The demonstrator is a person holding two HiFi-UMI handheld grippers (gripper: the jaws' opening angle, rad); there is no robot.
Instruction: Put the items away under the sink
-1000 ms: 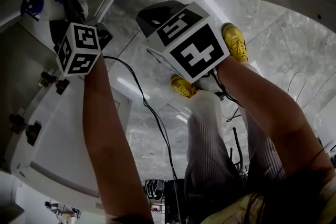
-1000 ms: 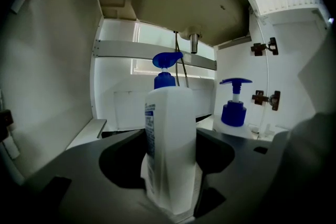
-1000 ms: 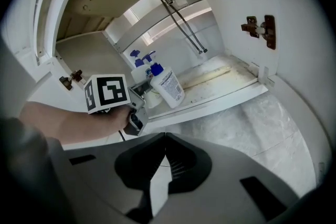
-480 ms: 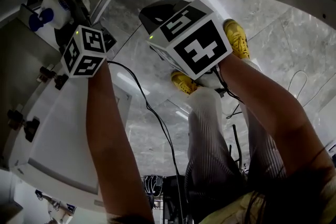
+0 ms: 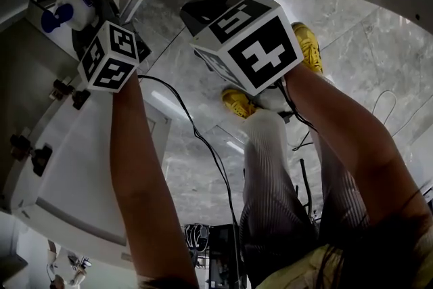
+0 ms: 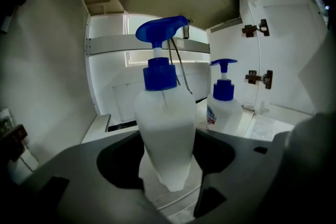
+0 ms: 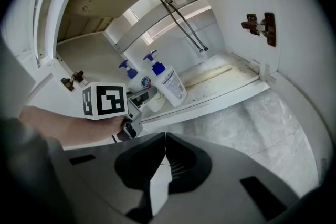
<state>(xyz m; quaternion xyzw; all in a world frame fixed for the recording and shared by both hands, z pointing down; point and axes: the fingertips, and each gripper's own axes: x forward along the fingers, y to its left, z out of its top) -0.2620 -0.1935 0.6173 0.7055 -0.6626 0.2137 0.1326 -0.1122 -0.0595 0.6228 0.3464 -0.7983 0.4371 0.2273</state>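
A white spray bottle [image 6: 165, 128] with a blue trigger head sits between the jaws of my left gripper [image 6: 168, 134], which is shut on its lower body. It leans by the front edge of the under-sink cabinet, and shows too as the spray bottle [image 5: 74, 5] and the spray bottle [image 7: 135, 80], with the left gripper [image 7: 144, 96] across it. A labelled pump bottle [image 6: 227, 113] stands upright on the cabinet floor just right of it; it is the pump bottle [image 7: 170, 86]. My right gripper [image 7: 164, 136] hangs shut and empty outside the cabinet, over the floor.
Both cabinet doors stand open: the left door [image 5: 88, 166] with hinges [image 5: 64, 88] and the right door [image 7: 247, 34]. Two hoses [image 7: 184, 29] run down to the cabinet floor [image 7: 220, 78]. On the marble floor are a black cable [image 5: 203, 152] and the person's yellow shoes [image 5: 308, 51].
The left gripper and its spray bottle have shifted slightly beside the pump bottle, and the blue trigger head shows more. The right gripper has barely moved and stays shut.
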